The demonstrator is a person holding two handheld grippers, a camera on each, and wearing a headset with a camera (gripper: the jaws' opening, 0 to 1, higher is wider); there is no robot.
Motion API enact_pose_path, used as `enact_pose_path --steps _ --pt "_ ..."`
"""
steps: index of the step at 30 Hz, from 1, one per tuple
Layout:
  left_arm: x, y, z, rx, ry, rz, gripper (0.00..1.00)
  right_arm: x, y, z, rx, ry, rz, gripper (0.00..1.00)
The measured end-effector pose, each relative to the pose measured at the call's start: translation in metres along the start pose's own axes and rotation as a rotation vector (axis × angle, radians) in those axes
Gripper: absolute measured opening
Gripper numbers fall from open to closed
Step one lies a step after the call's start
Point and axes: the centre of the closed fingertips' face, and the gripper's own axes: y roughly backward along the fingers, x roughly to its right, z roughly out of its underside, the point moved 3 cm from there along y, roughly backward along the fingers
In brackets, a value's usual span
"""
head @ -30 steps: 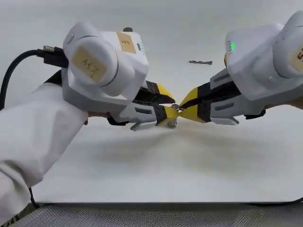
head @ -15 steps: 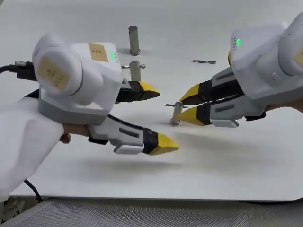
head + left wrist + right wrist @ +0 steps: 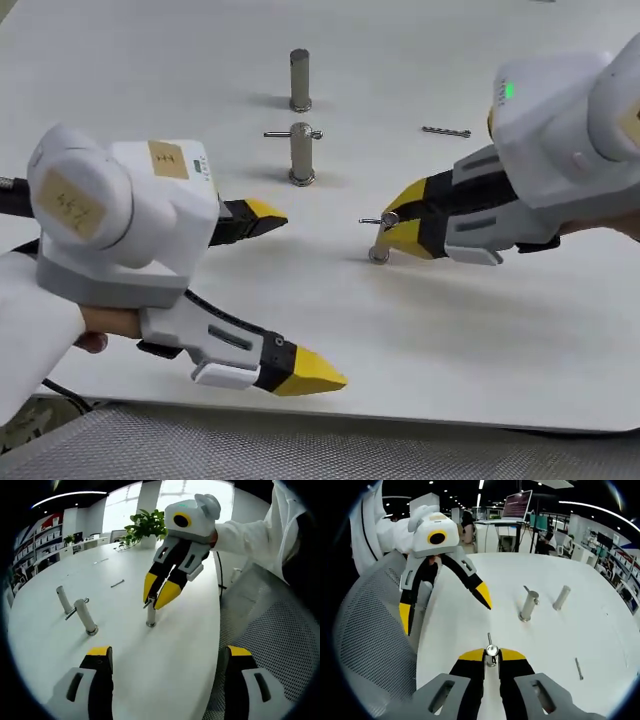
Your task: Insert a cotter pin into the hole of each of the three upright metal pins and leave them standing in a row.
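Metal pin [image 3: 379, 250] with cotter pin [image 3: 368, 221], in right tongs [image 3: 387, 228]

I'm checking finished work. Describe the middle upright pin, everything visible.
The middle pin is a grey metal cylinder with a flared foot, standing upright on the white table. A cotter pin runs crosswise through its top hole. It stands untouched between the bare far pin and the near pin in the right gripper.

Bright, even overhead light, soft shadows; gripper views fisheye-warped at edges.
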Motion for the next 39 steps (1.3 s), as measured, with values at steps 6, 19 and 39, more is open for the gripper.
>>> enact_pose_path --steps 6,19,39 --pt "-0.008 0.007 -0.006 0.062 0.054 -0.039 0.9 0.002 0.001 0.001 -0.003 -0.006 0.002 0.04" --pt "-0.017 0.024 -0.001 0.099 0.128 -0.097 0.9 0.046 0.006 -0.006 -0.002 -0.014 0.037 0.04" --pt "-0.02 0.038 0.009 0.064 0.139 -0.168 0.9 0.085 -0.014 -0.021 -0.019 0.072 -0.001 0.04"
